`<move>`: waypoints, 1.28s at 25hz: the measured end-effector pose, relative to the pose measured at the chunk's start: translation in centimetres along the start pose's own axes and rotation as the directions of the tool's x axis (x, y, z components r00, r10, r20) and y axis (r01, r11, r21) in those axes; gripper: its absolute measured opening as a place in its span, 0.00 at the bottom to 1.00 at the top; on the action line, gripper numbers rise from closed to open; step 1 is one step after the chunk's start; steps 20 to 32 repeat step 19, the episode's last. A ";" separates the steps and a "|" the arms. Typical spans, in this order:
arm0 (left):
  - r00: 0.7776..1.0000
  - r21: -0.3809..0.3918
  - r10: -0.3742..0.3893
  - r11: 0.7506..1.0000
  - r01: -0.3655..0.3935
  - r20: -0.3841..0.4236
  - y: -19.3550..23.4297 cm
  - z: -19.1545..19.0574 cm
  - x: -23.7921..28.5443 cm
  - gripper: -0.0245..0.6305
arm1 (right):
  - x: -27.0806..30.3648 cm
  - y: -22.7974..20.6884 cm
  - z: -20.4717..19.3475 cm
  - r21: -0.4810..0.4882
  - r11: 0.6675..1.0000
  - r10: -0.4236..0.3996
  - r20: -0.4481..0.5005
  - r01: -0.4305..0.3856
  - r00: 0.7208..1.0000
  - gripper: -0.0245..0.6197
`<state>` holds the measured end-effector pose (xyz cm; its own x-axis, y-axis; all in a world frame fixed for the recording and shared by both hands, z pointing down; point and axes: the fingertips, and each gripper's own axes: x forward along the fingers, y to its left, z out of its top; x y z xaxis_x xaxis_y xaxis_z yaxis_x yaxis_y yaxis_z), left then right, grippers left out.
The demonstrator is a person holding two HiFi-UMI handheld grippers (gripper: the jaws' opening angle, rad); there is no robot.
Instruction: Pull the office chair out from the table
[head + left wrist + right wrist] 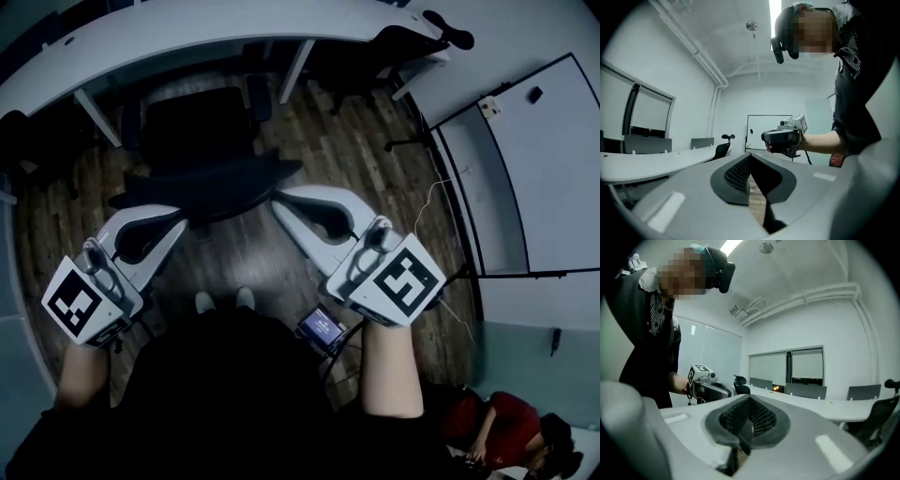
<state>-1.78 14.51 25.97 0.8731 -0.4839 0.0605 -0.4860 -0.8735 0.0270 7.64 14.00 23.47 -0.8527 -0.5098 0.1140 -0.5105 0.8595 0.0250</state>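
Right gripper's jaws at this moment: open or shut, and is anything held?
Shut and empty: in its own view the right gripper has both jaws closed together, with nothing between them.

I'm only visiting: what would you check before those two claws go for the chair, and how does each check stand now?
1. The chair is in front of the person, at the table: ok.
2. The left gripper is empty: ok, jaws shut on nothing.
3. The right gripper is empty: ok, jaws shut on nothing.
4. Jaws apart, ready to grab: not ok, both are shut.
5. Grippers at the chair: not ok, neither gripper view shows it between the jaws.
6. Room to roll back: cannot tell, the person's shoes stand right behind it.
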 end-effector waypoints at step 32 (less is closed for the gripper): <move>0.995 0.032 0.045 0.999 -0.043 -0.084 -0.9 -0.1 4.1 0.04 | -5.7 -2.4 -0.7 0.026 1.000 0.005 0.045 -0.006 0.999 0.04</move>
